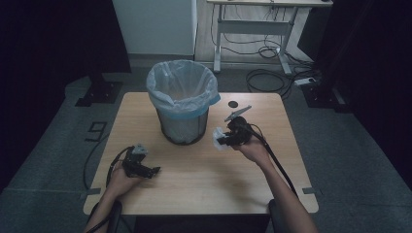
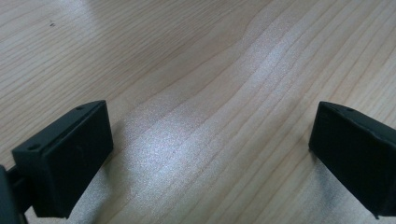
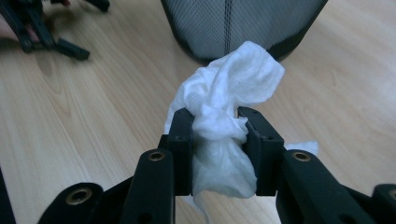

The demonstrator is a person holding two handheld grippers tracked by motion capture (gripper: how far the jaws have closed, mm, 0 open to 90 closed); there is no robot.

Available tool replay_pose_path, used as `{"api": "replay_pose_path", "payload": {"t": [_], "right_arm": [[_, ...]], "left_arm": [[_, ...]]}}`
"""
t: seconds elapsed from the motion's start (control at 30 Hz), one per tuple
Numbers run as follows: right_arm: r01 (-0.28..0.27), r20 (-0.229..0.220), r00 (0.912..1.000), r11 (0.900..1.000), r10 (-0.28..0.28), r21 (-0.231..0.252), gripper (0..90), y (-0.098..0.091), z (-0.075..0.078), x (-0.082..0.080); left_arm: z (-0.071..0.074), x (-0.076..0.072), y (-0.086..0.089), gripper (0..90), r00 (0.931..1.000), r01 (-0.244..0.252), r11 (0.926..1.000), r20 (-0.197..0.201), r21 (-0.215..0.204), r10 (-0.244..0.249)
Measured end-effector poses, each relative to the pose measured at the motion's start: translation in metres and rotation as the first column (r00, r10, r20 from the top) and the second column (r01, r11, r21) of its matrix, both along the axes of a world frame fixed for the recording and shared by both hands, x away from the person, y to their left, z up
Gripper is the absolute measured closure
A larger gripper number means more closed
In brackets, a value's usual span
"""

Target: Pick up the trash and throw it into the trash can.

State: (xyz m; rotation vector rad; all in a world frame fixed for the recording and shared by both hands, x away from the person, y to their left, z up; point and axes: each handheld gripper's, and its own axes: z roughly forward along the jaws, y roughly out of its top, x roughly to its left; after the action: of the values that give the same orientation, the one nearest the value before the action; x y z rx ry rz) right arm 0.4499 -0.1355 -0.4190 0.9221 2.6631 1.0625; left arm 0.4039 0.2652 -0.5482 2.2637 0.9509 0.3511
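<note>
Tissue: a crumpled white tissue is pinched in my right tool, and part of it bulges out above the jaws while a loose flap hangs below them.
Place: I hold it above the table, just beside the lower wall of the bin, on the bin's right side in the high view.
Right tool: the jaws are almost fully closed, with the tissue pressed between the pads.
Left tool: my left tool rests low over the table near its front left part; the jaws stand wide apart, with nothing between them.
Weight: I judge it very light, so that a weak grip is enough.
Softness: it is soft and limp, and it folds where it is pressed; it cannot break, but it can tear if it is pulled.
Slipping: the paper looks rough, so I think it will not slide out; a thin corner could slip free.
Where to hold: best at the thick bunched middle, as now, not at the hanging flap.
Bin: black mesh, with a pale plastic bag over the rim, and the mouth is open.
</note>
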Motion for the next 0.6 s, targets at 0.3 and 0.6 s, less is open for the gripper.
{"api": "replay_pose_path", "payload": {"t": [0.3, 0.6], "right_arm": [[0.006, -0.005, 1.0000, 0.9998, -0.006, 0.020, 66.9, -0.002, 0.030, 0.014], [0.008, 0.006, 1.0000, 0.9998, -0.008, 0.016, 66.7, -0.001, 0.060, 0.021]], "left_arm": [[0.000, 0.000, 0.000, 0.0, 1.0000, 0.000, 1.0000, 0.000, 0.000, 0.000], [0.000, 0.000, 0.000, 0.0, 1.0000, 0.000, 1.0000, 0.000, 0.000, 0.000]]}}
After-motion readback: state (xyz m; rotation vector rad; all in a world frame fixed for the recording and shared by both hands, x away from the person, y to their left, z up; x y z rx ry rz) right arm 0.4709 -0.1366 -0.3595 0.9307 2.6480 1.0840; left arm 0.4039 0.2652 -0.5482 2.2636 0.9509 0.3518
